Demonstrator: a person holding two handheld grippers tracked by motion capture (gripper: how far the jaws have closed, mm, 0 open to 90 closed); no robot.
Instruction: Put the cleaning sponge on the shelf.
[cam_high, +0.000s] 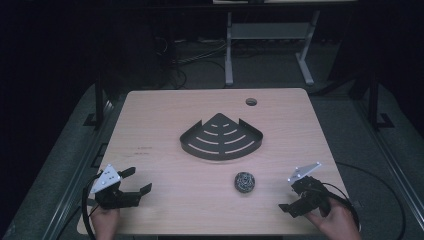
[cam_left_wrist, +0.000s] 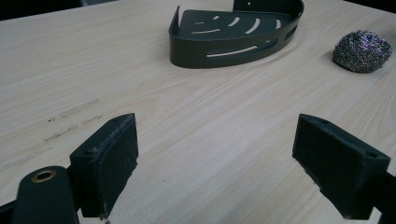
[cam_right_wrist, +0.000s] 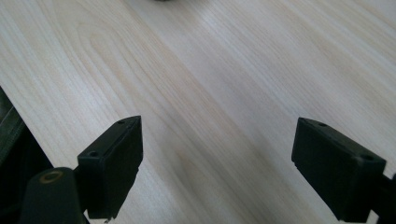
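Note:
A dark metal corner shelf (cam_high: 220, 137) with curved slots lies flat at the middle of the wooden table (cam_high: 165, 115). A steel-wool scrubber (cam_high: 245, 181) sits just in front of it, to the right. My left gripper (cam_high: 139, 180) hovers open at the near left corner, nothing between its jaws. In the left gripper view, the gripper (cam_left_wrist: 215, 163) faces the shelf (cam_left_wrist: 233, 32) and the scrubber (cam_left_wrist: 362, 50), both well ahead. My right gripper (cam_high: 291, 196) stands open at the near right, to the right of the scrubber. In its own view, the right gripper (cam_right_wrist: 217, 163) is over bare wood.
A round cable hole (cam_high: 251, 102) sits near the table's far edge. Another desk's white legs (cam_high: 229, 50) and cables lie on the floor behind. The table edge (cam_right_wrist: 18, 126) runs close to the right gripper's left jaw.

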